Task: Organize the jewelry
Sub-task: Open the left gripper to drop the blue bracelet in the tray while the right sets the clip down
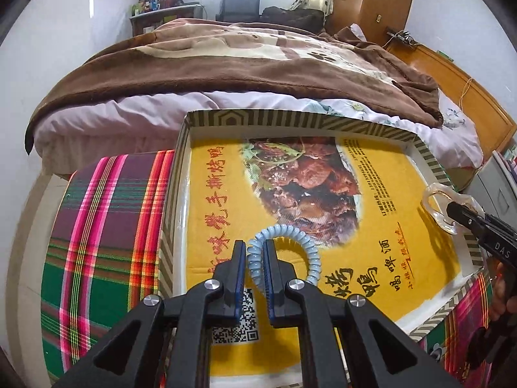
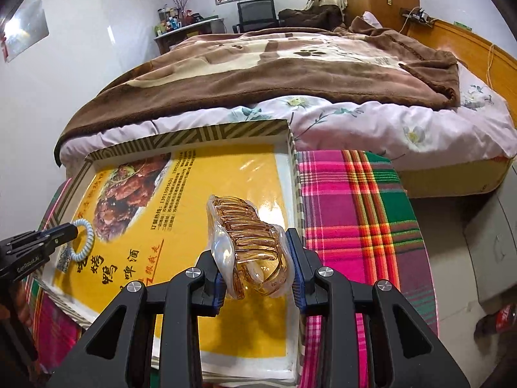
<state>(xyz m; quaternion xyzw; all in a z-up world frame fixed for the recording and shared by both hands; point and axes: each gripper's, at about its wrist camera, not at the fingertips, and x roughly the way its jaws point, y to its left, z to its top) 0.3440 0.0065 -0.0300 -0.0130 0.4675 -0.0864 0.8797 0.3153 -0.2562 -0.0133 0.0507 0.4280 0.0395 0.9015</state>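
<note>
Both items in hand, neither set down; tray floor bare apart from its yellow liner, so placing appears still to do; left gripper clenched on coil tie over tray's near-left part; right gripper clamps claw clip above tray's right side.

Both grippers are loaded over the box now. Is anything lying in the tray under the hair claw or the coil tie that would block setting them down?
Nothing visible does. The hair claw in the right gripper and the coil hair tie in the left gripper sit over the box, whose yellow printed liner shows bare.
</note>
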